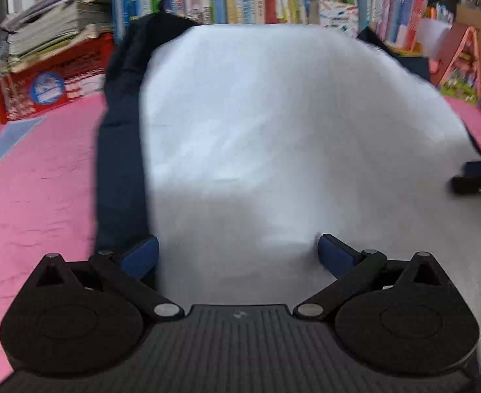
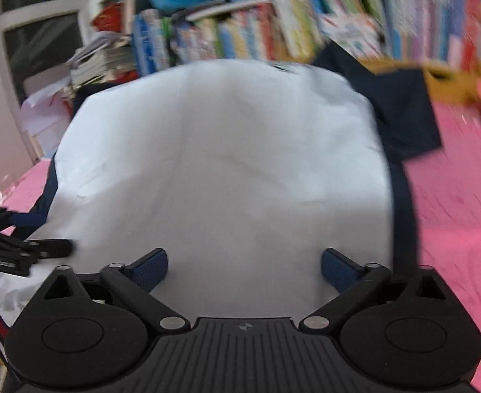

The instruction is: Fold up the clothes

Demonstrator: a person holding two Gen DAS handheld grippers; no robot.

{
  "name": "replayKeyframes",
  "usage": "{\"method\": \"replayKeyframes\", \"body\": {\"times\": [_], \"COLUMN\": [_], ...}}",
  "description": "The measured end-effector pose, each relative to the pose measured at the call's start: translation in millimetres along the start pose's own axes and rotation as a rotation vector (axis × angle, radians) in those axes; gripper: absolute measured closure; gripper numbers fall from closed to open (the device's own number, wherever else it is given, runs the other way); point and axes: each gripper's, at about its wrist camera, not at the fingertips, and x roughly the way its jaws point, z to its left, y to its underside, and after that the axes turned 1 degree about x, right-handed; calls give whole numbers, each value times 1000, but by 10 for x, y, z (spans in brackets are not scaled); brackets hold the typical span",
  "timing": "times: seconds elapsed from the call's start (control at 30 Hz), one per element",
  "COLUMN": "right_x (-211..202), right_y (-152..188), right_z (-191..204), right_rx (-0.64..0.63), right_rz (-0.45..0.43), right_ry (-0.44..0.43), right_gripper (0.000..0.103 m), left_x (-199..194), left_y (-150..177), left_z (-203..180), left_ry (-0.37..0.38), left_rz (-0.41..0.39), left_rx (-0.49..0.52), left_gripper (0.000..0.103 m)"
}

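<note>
The white garment with navy sleeves lay spread flat on the pink surface ahead of both the left tongs and right tongs, each wide and empty, with folding judged barely begun and all folds outstanding

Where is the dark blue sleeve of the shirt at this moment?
In the right wrist view the dark blue sleeve lies spread flat on the pink sheet, at the far right corner of the white shirt body, below the bookshelf.
</note>
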Motion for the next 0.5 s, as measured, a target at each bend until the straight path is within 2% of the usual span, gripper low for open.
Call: {"method": "replayKeyframes", "body": {"times": [0.03, 0.1, 0.13, 0.17, 0.27, 0.37, 0.5], "right_x": [-45, -149, -209, -284, -485, -543, -246], "right_y": [-10, -27, -46, -77, -287, -682, -1336], "right_z": [-94, -250, -332, -421, -575, -470, -139], "right_rx": [-4, -62, -75, -70, -28, -80, -171], "right_rz": [7, 19, 20, 16, -54, -193, -296], "right_ry": [41, 217, 275, 294, 256, 189, 92], "right_gripper": [4, 4, 4, 4, 4, 1, 0], "left_x": [-41, -138, -203, -266, -422, -408, -158], "left_y": [30, 51, 36, -6, -232, -567, -1143], "left_z": [65, 205, 275, 337, 431, 272, 75], "left_ry": [-18, -70, -86, -90, -34, 39, 70], "left_rz": [1, 6, 6, 1, -41, -114, -219], "left_rx": [8, -4, -18, -32, -69, -68, -80], "left_gripper": [0, 0, 0, 0, 0, 0, 0]}}
